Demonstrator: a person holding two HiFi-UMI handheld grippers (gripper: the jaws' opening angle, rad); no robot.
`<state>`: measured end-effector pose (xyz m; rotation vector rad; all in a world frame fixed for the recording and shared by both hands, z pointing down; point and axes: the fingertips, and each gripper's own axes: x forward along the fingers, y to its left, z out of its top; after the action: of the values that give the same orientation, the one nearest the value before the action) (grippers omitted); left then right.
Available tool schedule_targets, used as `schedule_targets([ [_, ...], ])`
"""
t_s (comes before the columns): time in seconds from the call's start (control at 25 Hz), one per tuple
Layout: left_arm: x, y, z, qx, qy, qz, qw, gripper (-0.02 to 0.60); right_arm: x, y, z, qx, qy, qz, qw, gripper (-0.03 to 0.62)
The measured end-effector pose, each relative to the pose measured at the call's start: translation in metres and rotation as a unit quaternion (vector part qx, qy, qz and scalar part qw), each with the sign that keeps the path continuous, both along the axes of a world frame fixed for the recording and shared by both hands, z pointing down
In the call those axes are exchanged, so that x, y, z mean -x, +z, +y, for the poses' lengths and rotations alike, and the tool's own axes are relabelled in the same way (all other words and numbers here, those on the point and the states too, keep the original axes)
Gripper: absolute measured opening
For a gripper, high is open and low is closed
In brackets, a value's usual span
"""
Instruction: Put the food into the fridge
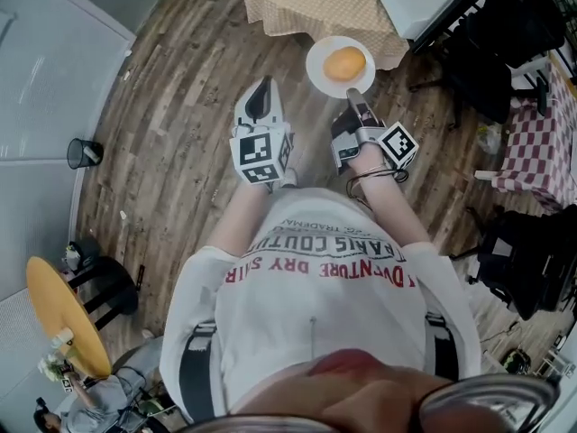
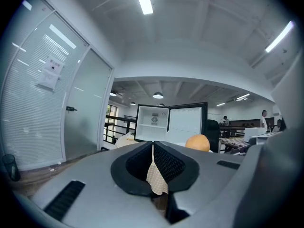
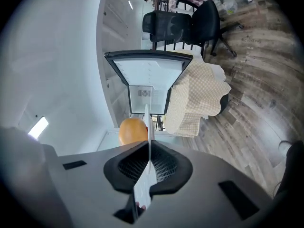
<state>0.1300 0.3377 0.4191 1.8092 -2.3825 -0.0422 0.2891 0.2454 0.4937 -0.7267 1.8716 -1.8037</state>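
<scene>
One round orange food (image 1: 344,63) lies on a white plate (image 1: 317,72), a little off its middle. The plate is in the air above the wooden floor (image 1: 180,161), not on any surface. The right gripper (image 1: 353,96) carries it. In the right gripper view its jaws are closed on the rim of the plate, and the plate shows there edge-on as a thin white line running up between the two black pads. The food sits just to the left of that line.

Beside it, the left gripper (image 1: 262,93) is held at about the same level, near the plate but not touching it. Its jaws are closed and meet at the tips with nothing gripped. Through the narrow slit behind the tips only a piece of beige checked pattern shows.

Both grippers point toward a surface covered with a beige checked cloth (image 1: 306,3), which is just beyond the plate in the head view. In both gripper views a small fridge (image 2: 152,122) stands behind this surface with its door (image 2: 188,122) swung open. The inside looks white, and I cannot tell what is on the shelves. The food is well apart from the fridge.

Further out, a black office chair (image 3: 190,20) stands on the floor past the fridge. A small dark bin (image 1: 84,153) stands by the glass wall on the left, and a round yellow table (image 1: 59,314) is at the lower left of the head view.
</scene>
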Motion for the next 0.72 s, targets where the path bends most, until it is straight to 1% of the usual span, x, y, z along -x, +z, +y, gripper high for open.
schedule_targets([
  [0.12, 0.036, -0.001, -0.014, -0.001, 0.010, 0.002, 1.0000, 0.028, 0.035, -0.002, -0.011, 0.003, 0.008, -0.002, 1.000, 0.035],
  [0.32, 0.078, 0.007, -0.034, 0.000, 0.015, 0.015, 0.9998, 0.028, 0.078, 0.001, -0.026, 0.014, 0.013, -0.004, 1.000, 0.034],
  [0.52, 0.101, 0.025, -0.047, 0.014, 0.013, 0.032, 0.9993, 0.028, 0.105, 0.014, -0.046, 0.024, 0.007, 0.002, 1.000, 0.034],
  [0.72, 0.128, 0.030, -0.068, 0.015, -0.012, 0.030, 0.9994, 0.028, 0.131, 0.023, -0.072, 0.038, -0.004, -0.005, 0.999, 0.034],
])
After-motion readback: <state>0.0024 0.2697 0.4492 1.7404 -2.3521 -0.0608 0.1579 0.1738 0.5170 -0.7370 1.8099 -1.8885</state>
